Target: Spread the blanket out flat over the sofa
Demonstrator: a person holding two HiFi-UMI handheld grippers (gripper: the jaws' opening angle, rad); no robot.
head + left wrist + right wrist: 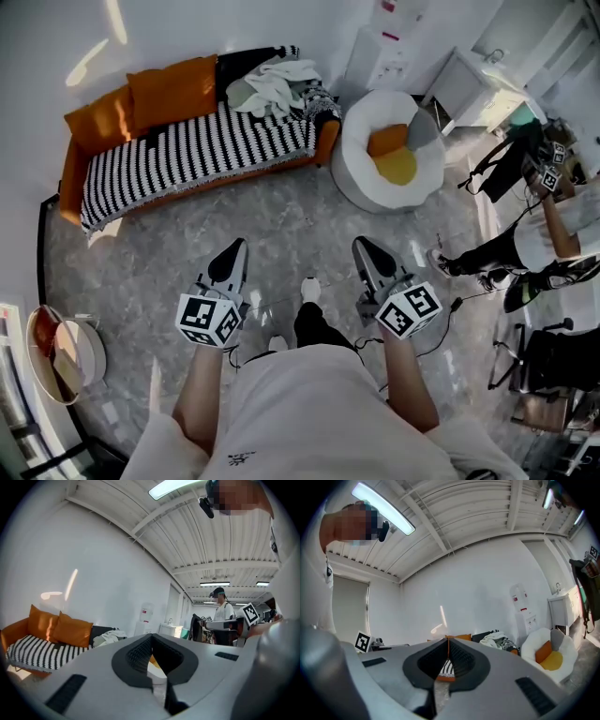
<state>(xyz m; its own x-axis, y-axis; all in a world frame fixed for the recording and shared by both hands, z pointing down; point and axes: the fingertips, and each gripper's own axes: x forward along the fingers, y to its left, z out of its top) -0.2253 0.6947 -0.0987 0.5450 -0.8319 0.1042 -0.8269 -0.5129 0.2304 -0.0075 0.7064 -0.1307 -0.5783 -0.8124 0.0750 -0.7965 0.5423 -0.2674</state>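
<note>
Head view: the left gripper (235, 247) and right gripper (362, 246) are held side by side over the floor, jaws together, nothing in them. Well ahead of both stands the sofa (69, 183). The blanket (274, 82) lies crumpled on the end nearer the right gripper.

Left gripper view: the left gripper (151, 637) has its jaws pressed together and empty. The sofa (11, 632) is ahead to the left, and the blanket (108, 637) is heaped just left of the tips.

Right gripper view: the right gripper (448, 641) is closed and empty. The blanket (492, 638) lies ahead to the right on the sofa (514, 652).
</note>
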